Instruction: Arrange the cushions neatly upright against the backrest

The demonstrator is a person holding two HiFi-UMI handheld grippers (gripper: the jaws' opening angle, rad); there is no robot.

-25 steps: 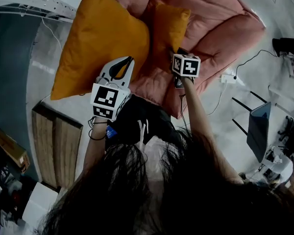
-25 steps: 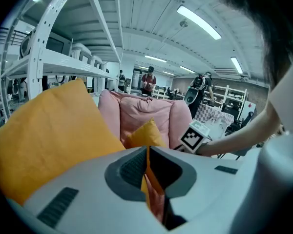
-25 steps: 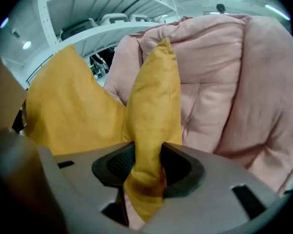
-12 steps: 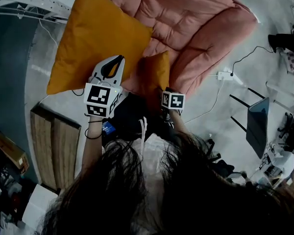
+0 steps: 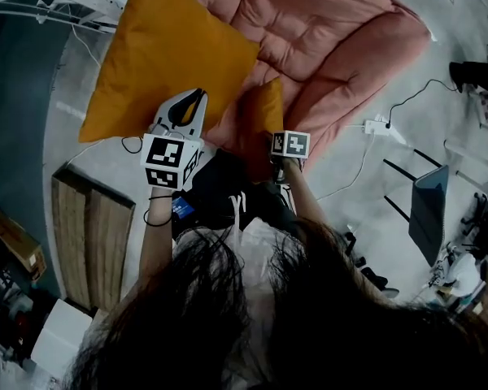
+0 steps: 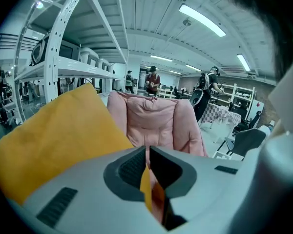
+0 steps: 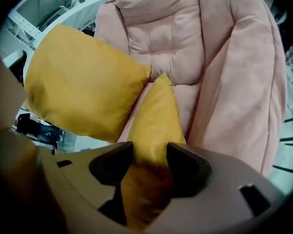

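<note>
while pinching cushion one [image 5: 167, 55], left claw [image 6: 147, 152]; right claw [image 7: 150, 152] just opening on cushion two [image 5: 260, 120]

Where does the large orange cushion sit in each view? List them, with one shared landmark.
Head view: large orange cushion, upper left, beside the pink chair.
Left gripper view: left side, chair at centre.
Right gripper view: left of centre, chair upper right.
Shared landmark: the pink chair.

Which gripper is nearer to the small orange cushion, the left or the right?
Right. The right gripper has the small cushion between its jaws, which have just been opening. The left gripper is off to its left, shut on an edge of the big cushion.
</note>
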